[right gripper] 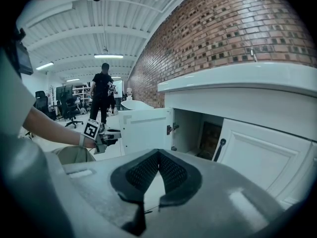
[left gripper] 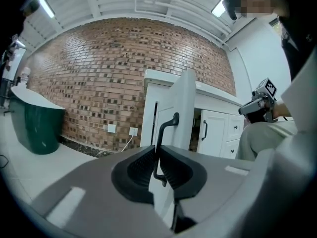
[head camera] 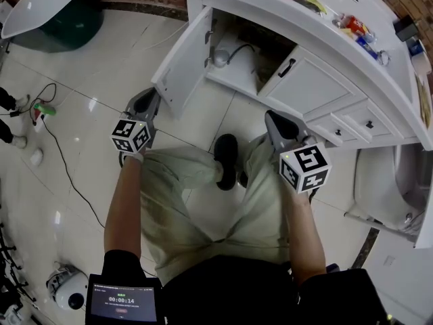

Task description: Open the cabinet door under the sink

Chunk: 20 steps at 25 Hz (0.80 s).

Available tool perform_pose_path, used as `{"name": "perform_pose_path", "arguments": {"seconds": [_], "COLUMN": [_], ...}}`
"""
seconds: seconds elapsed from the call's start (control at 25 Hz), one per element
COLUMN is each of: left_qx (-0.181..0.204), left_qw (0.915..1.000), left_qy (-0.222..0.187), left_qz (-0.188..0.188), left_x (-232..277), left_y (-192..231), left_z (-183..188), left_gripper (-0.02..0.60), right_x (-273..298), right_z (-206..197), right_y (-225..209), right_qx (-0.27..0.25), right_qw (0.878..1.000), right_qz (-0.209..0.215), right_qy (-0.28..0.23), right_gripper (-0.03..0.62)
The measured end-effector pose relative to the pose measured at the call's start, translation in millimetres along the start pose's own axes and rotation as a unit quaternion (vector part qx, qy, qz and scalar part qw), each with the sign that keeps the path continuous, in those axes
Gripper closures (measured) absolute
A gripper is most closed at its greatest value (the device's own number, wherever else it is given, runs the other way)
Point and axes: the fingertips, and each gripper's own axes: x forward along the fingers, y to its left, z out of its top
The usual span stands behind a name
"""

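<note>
One cabinet door (head camera: 183,66) stands wide open, left gripper (left gripper: 157,155) clamped on its handle (left gripper: 167,123), right gripper (right gripper: 158,153) closed empty; opening looks done, release of handle likely next.

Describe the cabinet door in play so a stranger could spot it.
Against the brick wall stands a white vanity. Its end door, nearest the green tub, is the one: it alone stands wide open, the left claw clamped on its black handle, while the neighbouring door is shut.
</note>
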Motion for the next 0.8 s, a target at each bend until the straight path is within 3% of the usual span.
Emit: {"name": "perform_pose_path", "arguments": {"seconds": [0.2, 0.44, 0.56, 0.8], "left_qx": [-0.005, -0.006, -0.007, -0.013], "left_qw": [0.9997, 0.9947, 0.9921, 0.9919], "left_qy": [-0.019, -0.101, -0.125, -0.12], "left_qz": [0.014, 0.015, -0.007, -0.04], "left_x": [-24.7, -57.0, -74.6, -131.4], "left_y": [-7.3, -29.0, -65.9, -149.1], "left_z": [10.6, 56.1, 82.0, 98.2], "left_gripper": [0.578, 0.574, 0.574, 0.57], "right_x": [-7.3, -27.6, -52.6, -103.2], "right_z": [-3.2, -13.8, -21.2, -44.5], "right_y": [-2.7, 4.7, 12.1, 39.8], "right_qx": [0.005, 0.02, 0.03, 0.038], "right_qw": [1.0, 1.0, 0.999, 0.998], "right_qz": [-0.001, -0.006, -0.007, -0.008], "right_qy": [-0.001, -0.013, -0.028, -0.045], "right_gripper": [0.602, 0.602, 0.602, 0.602]}}
